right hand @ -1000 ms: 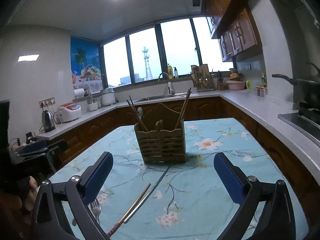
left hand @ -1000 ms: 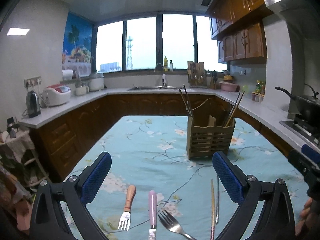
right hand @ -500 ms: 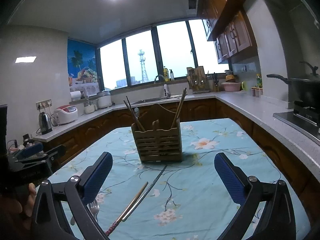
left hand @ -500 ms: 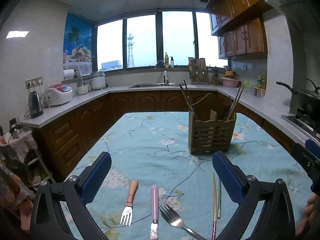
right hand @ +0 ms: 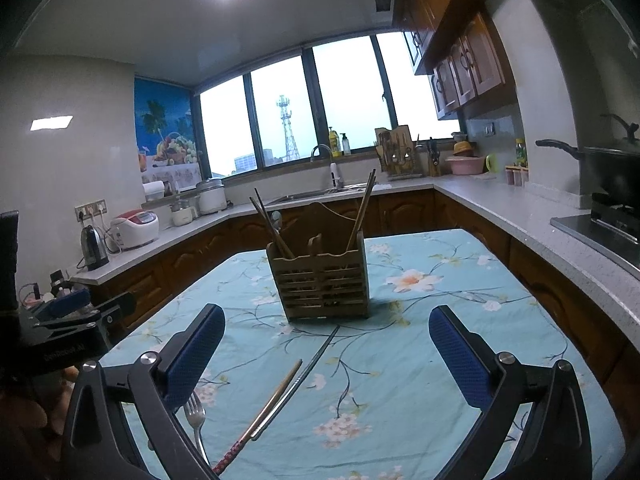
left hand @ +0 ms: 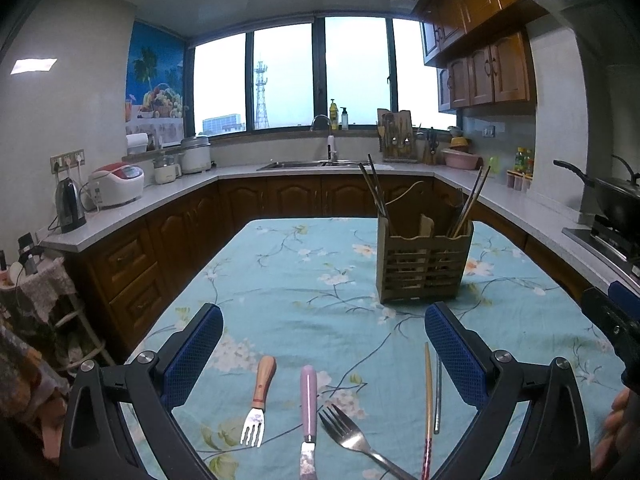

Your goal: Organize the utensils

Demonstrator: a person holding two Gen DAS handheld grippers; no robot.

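Note:
A wooden slatted utensil holder (left hand: 423,264) stands on the floral tablecloth with chopsticks in it; it also shows in the right wrist view (right hand: 322,280). Near me lie a small wooden-handled fork (left hand: 258,404), a pink-handled knife (left hand: 308,408), a steel fork (left hand: 352,436), a wooden chopstick (left hand: 428,396) and a metal chopstick (left hand: 438,396). My left gripper (left hand: 322,344) is open and empty above them. My right gripper (right hand: 326,350) is open and empty above the chopsticks (right hand: 276,396) and the steel fork (right hand: 196,412).
The table (left hand: 304,280) is ringed by counters. A kettle (left hand: 69,205) and rice cooker (left hand: 116,190) stand at left, a sink (left hand: 316,165) at the back, a wok on a stove (left hand: 616,204) at right. The left gripper shows in the right wrist view (right hand: 72,320).
Both grippers have drawn back and tilted slightly, so the holder sits a little farther off and more of the utensils on the cloth shows. Nothing was picked up.

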